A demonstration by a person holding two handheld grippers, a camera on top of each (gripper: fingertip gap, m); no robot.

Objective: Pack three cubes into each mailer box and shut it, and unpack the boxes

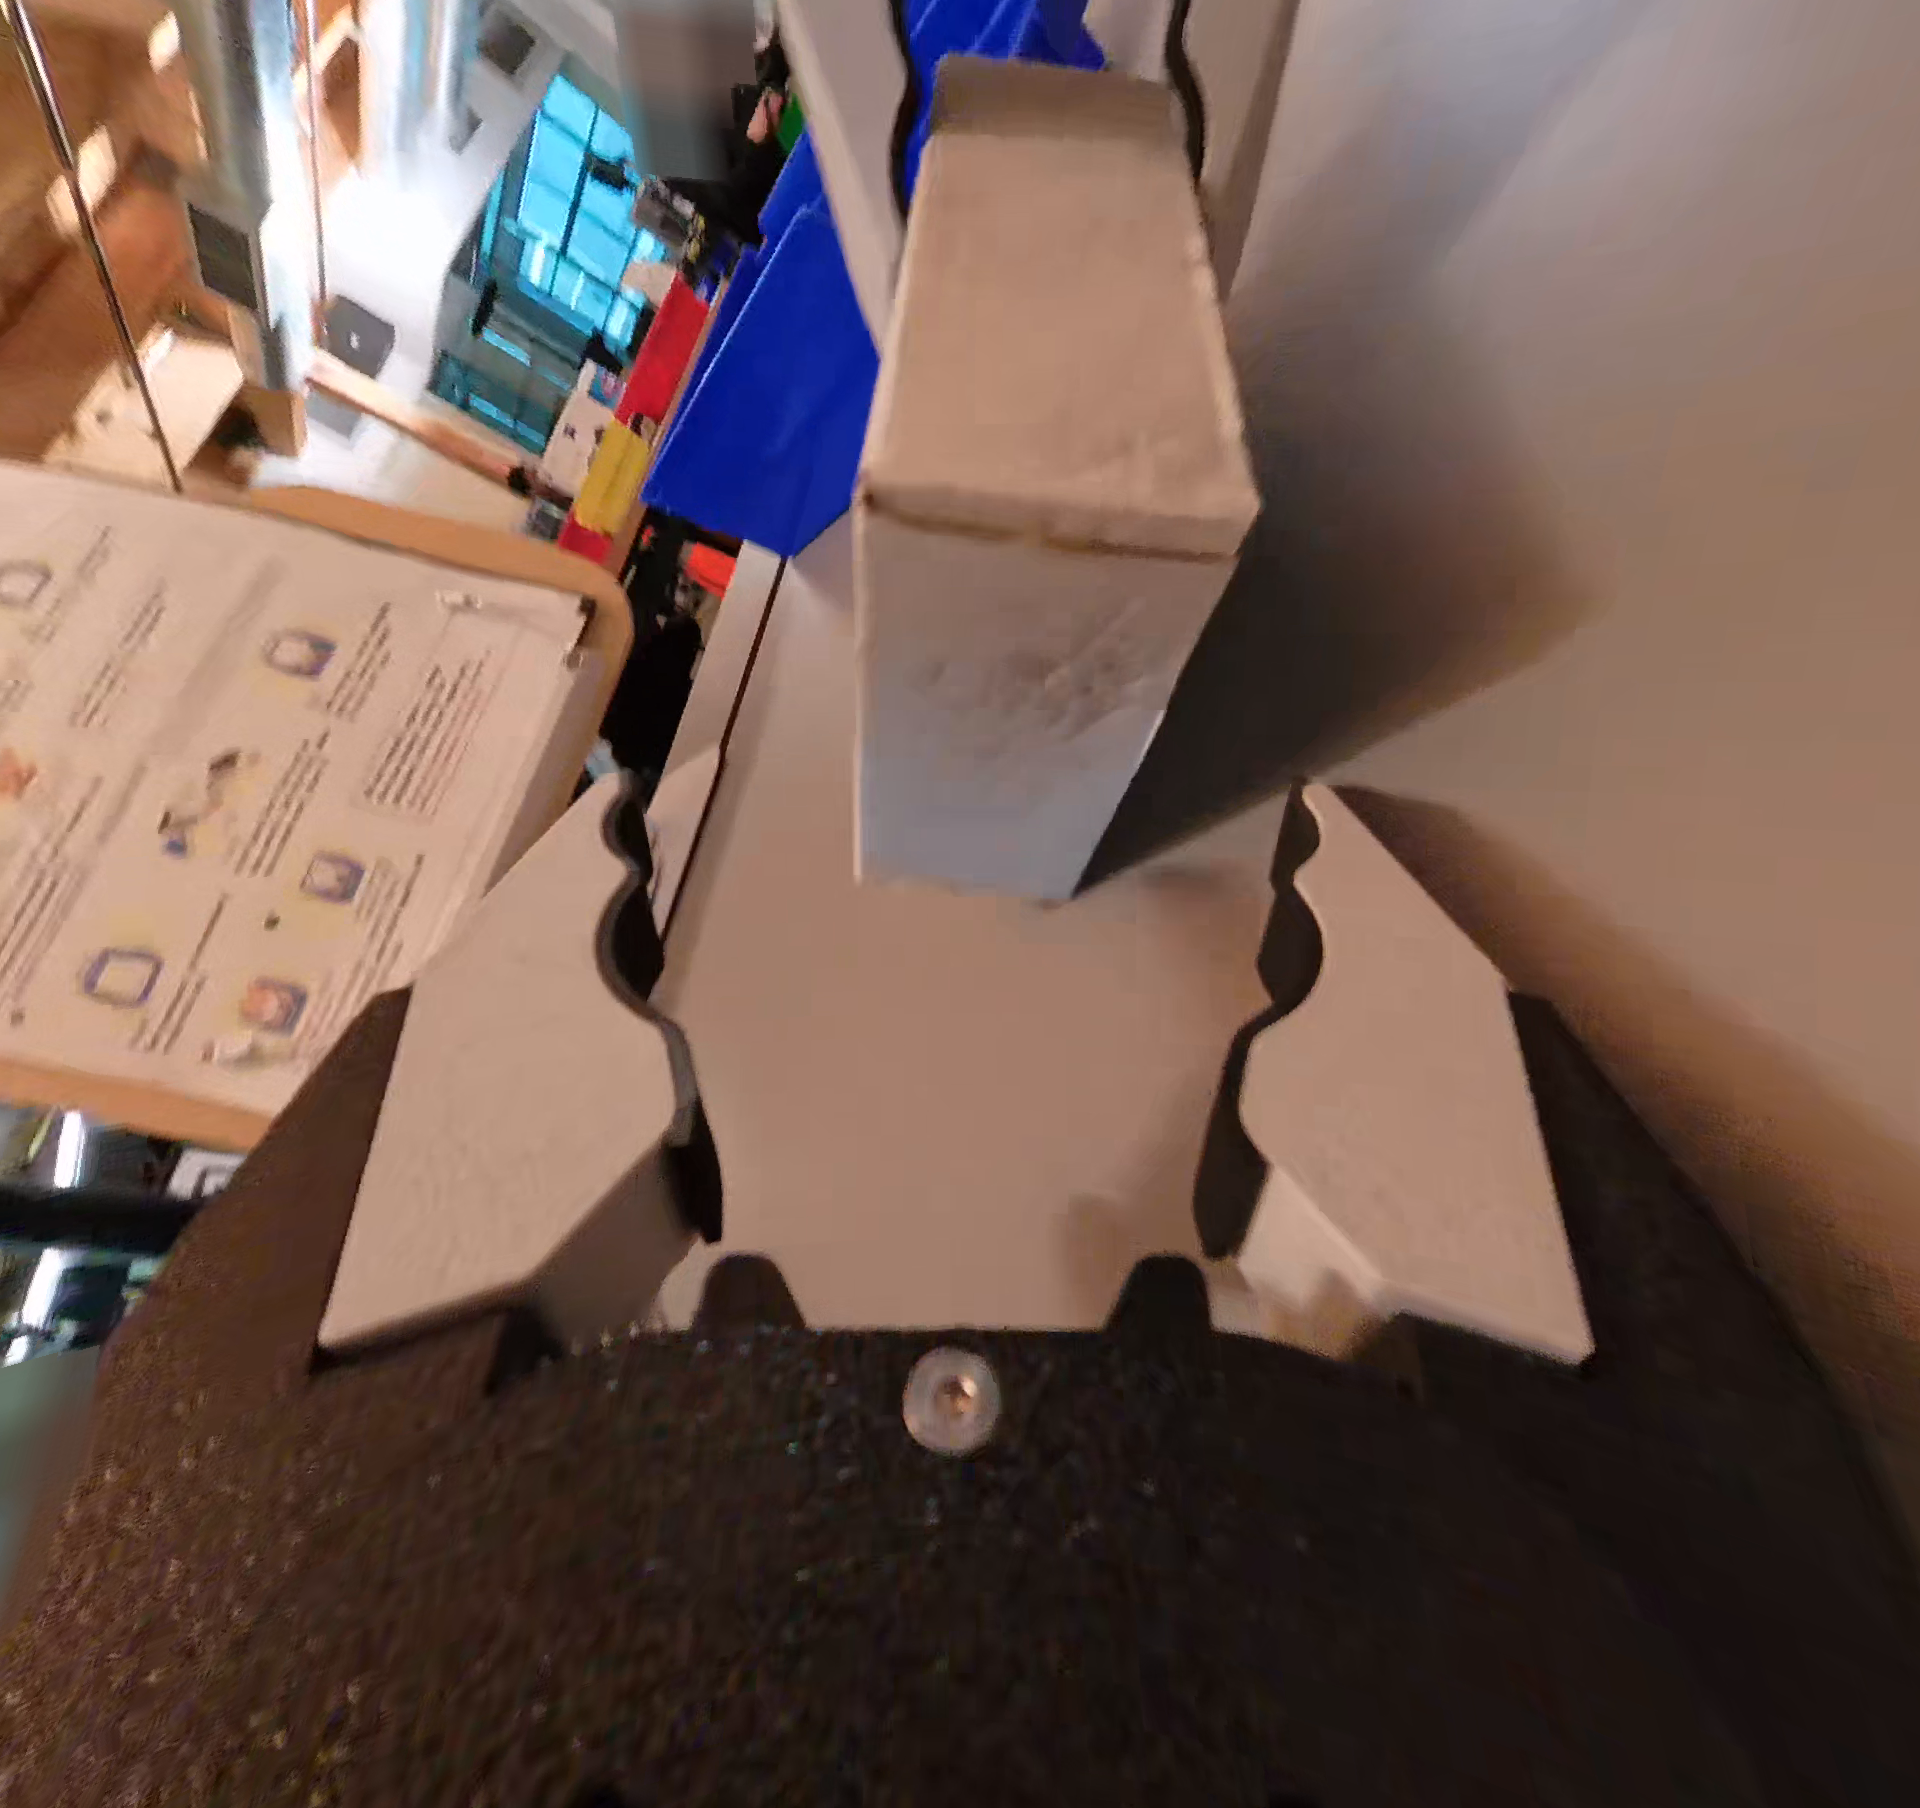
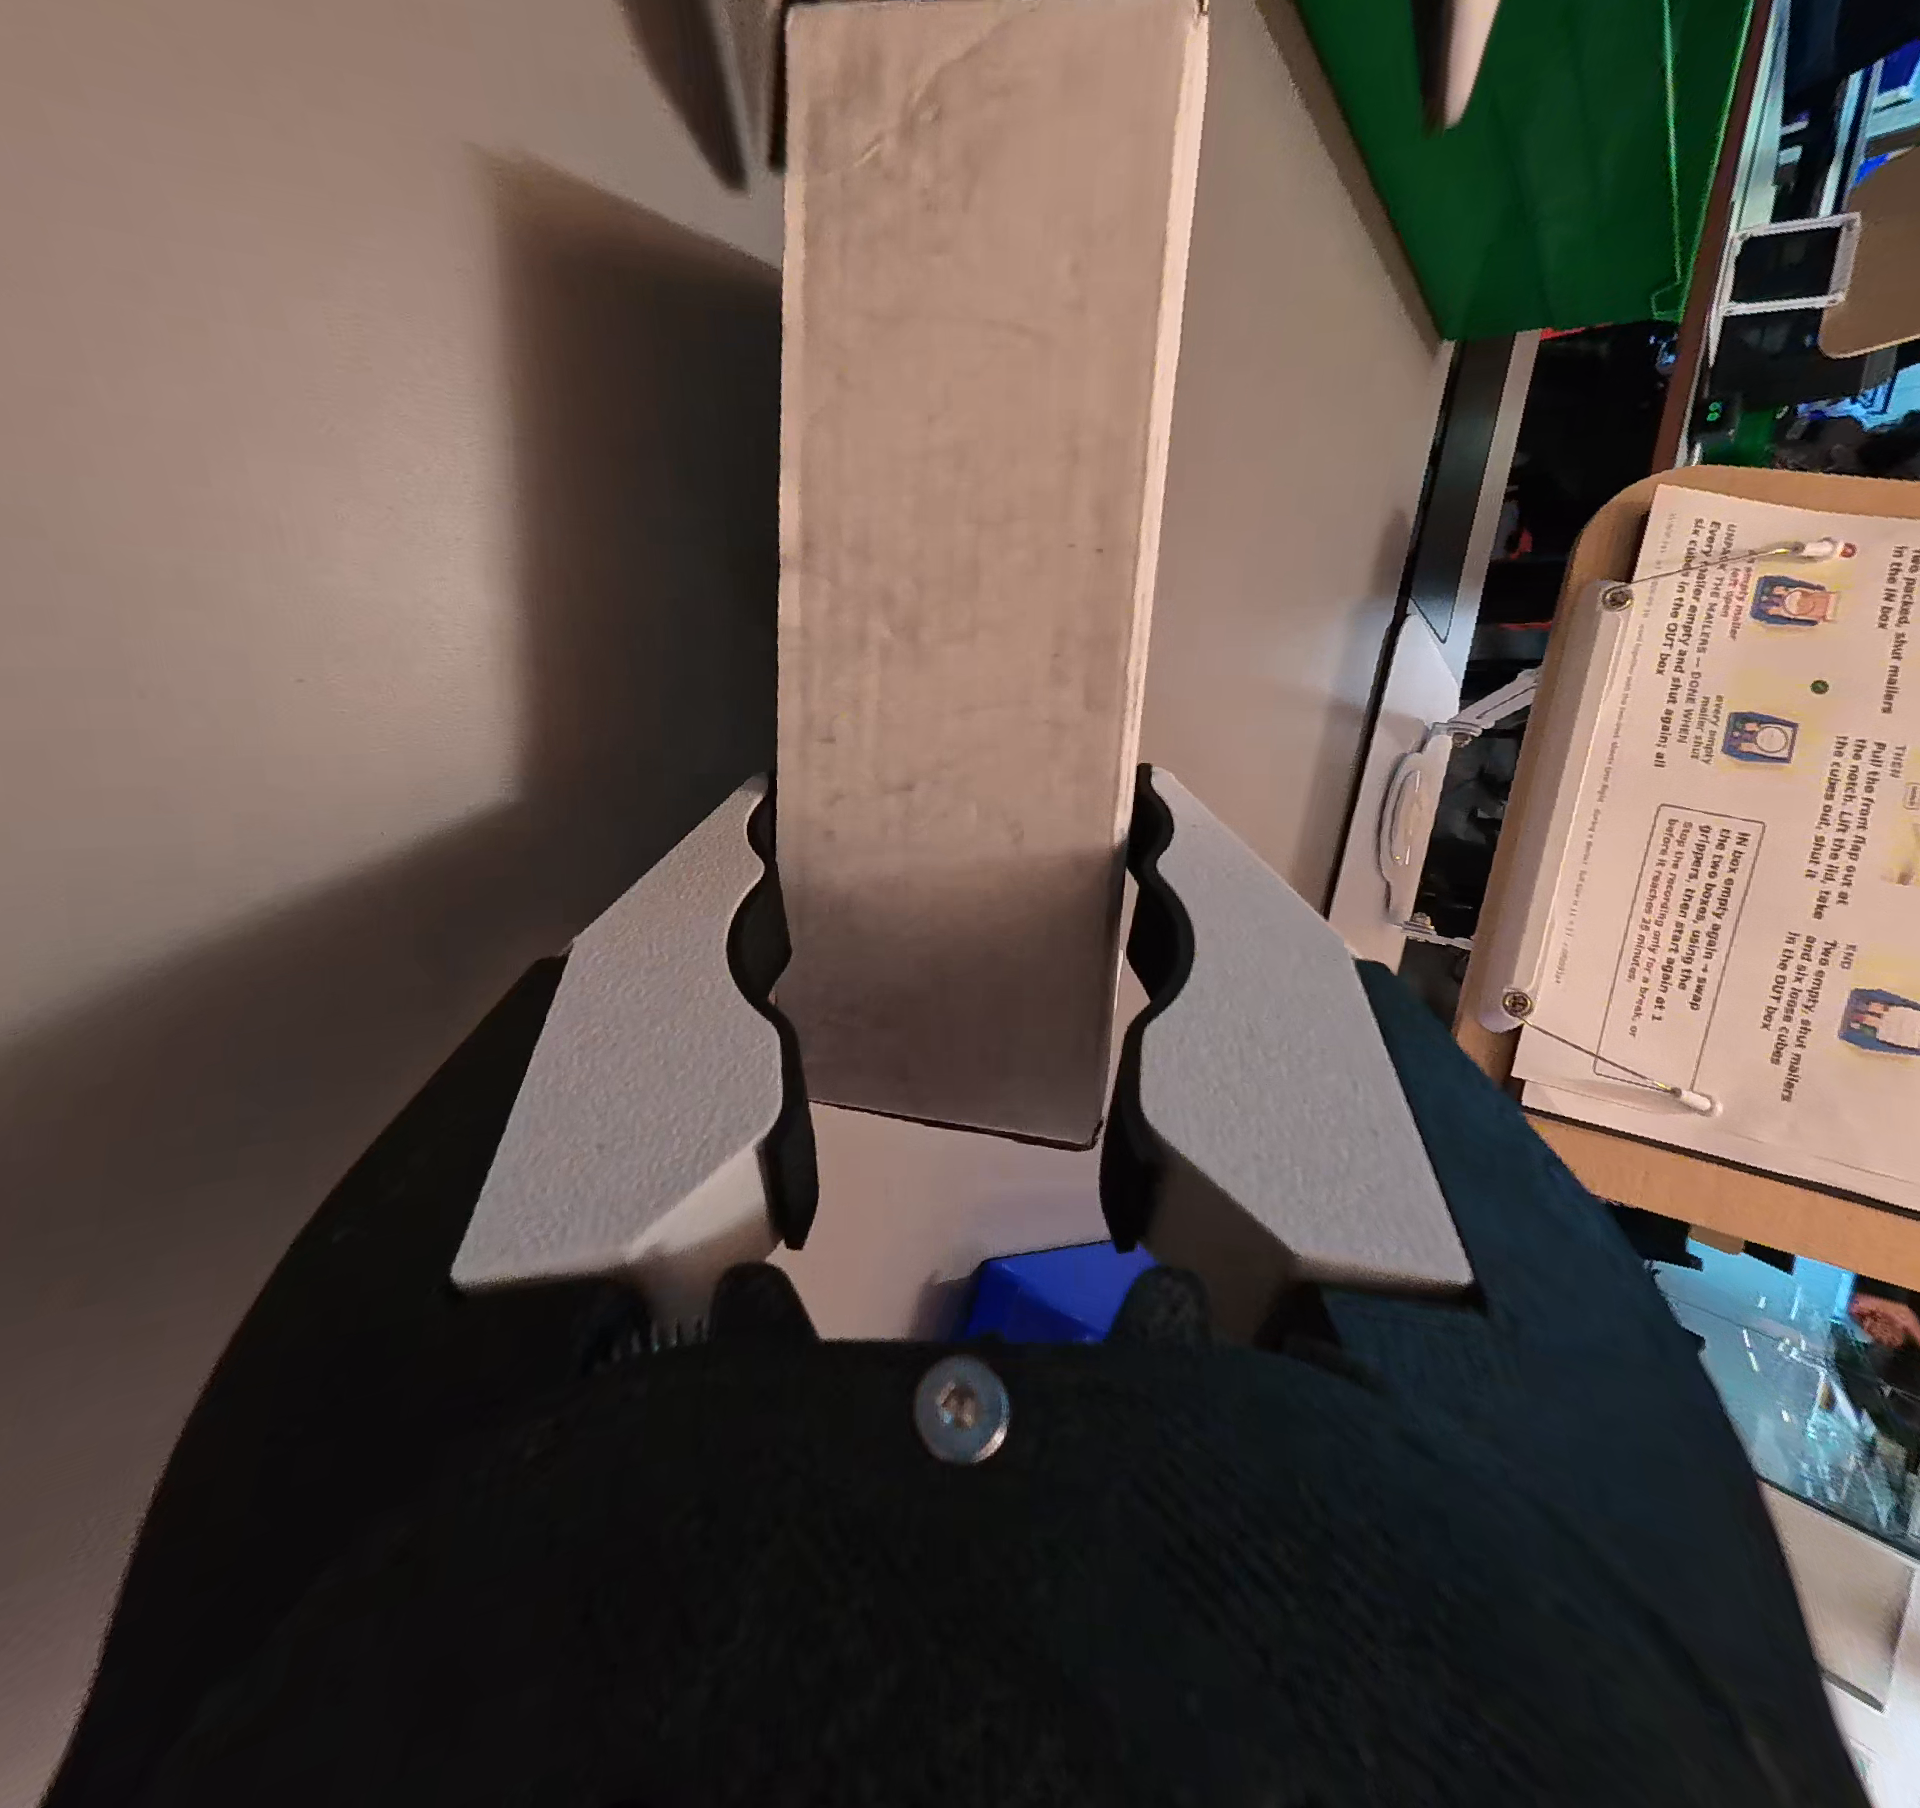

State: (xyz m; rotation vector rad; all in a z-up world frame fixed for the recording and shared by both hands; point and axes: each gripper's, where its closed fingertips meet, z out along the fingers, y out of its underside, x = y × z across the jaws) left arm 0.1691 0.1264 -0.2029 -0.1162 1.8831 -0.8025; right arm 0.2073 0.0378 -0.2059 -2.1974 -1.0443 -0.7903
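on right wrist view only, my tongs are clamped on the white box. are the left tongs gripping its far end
Observer: No. The left wrist view shows the left tongs open, with a clear gap on either side of the mailer box.
Operator: does the box end reach in between them
Observer: Only just. Its end sits about level with the fingertips and touches neither.
Operator: whats behind my tongs
Observer: Blue bins sit behind the right tongs, off to one side.
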